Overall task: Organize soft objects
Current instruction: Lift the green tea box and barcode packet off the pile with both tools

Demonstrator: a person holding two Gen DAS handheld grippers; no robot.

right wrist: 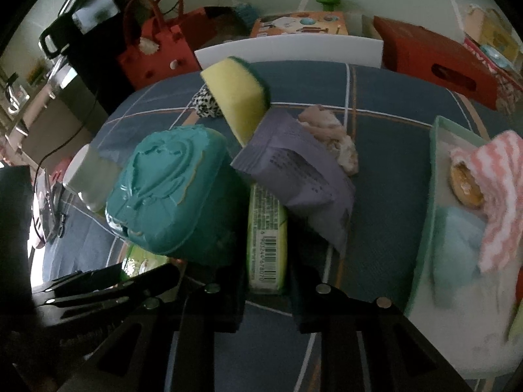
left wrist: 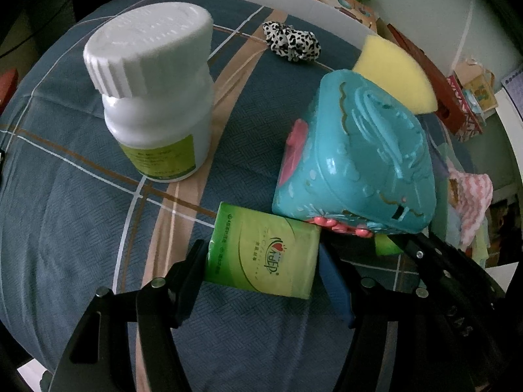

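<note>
Both grippers — left gripper (left wrist: 261, 261) and right gripper (right wrist: 266, 281) — clamp green tissue packs (left wrist: 263, 254); next move, I judge: carrying them to the tray (right wrist: 431, 176).

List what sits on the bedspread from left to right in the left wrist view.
White pill bottle → green tissue pack held in the left gripper → leopard-print scrunchie → teal toy case → yellow sponge.
</note>
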